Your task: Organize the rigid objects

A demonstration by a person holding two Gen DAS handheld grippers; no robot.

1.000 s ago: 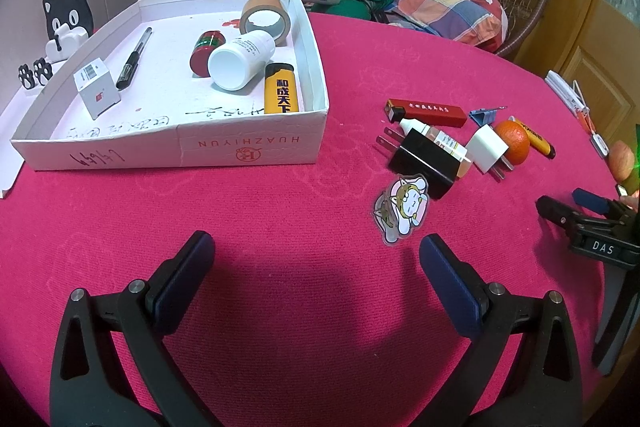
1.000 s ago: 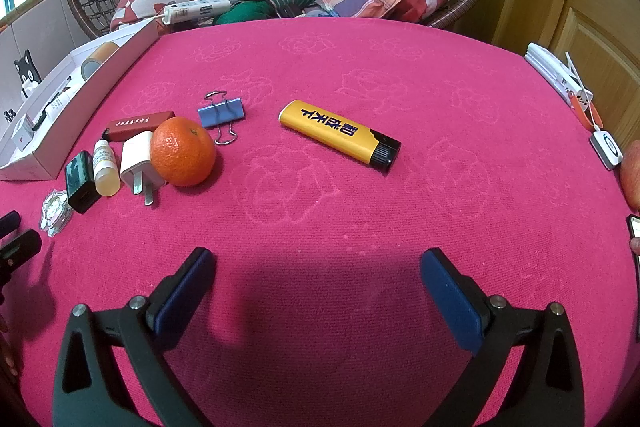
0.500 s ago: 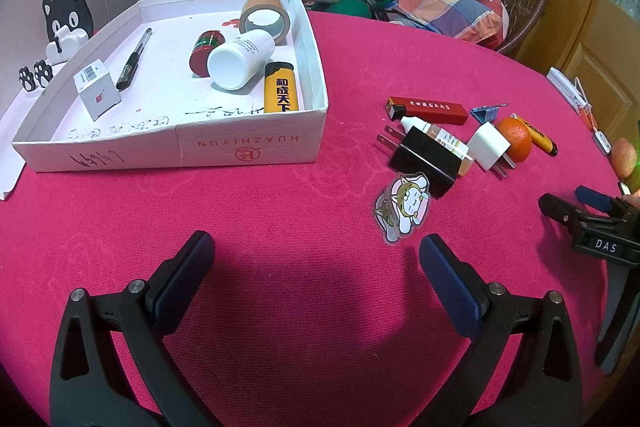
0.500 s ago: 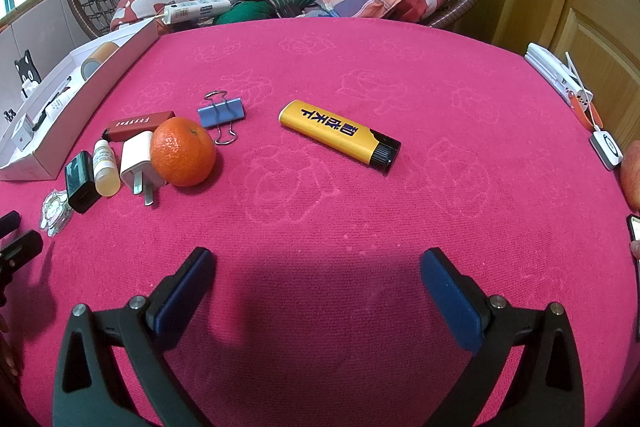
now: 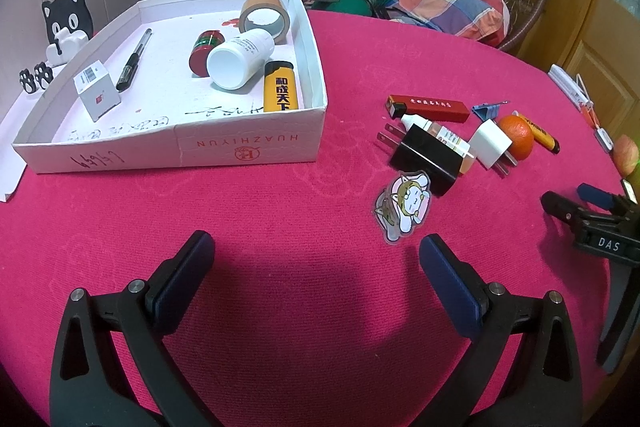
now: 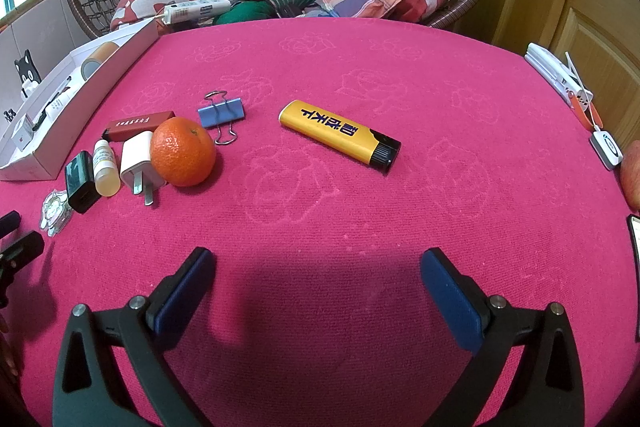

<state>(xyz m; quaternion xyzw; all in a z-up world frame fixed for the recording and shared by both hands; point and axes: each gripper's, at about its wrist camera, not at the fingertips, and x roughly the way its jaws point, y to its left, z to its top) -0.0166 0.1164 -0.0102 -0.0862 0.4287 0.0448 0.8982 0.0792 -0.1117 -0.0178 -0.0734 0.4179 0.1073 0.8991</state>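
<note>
Lighter point(image 6: 339, 136), yellow with a black cap, lies flat on the pink desk point(image 6: 400, 219), out in the middle, apart from the other small things. It looks hard, smooth and light, so it may slip. I think the best place to take hold is across its two long sides, near its middle.

Right gripper point(image 6: 318, 285) hangs near the front edge of the desk with its jaws spread wide and nothing between them. Left gripper point(image 5: 316, 269) is the same, jaws spread wide, holding nothing.

Toward the left edge sits a white box point(image 5: 248, 147). It already holds another yellow lighter point(image 5: 281, 87), a white bottle point(image 5: 240, 59), a tape roll point(image 5: 264, 15) and a pen point(image 5: 134, 60).

Between the box and the loose lighter lie an orange point(image 6: 183, 151), a white plug point(image 6: 138, 163), a black plug point(image 5: 426, 159), a red lighter point(image 5: 427, 108) and a blue clip point(image 6: 221, 112). The orange is round and may roll.
</note>
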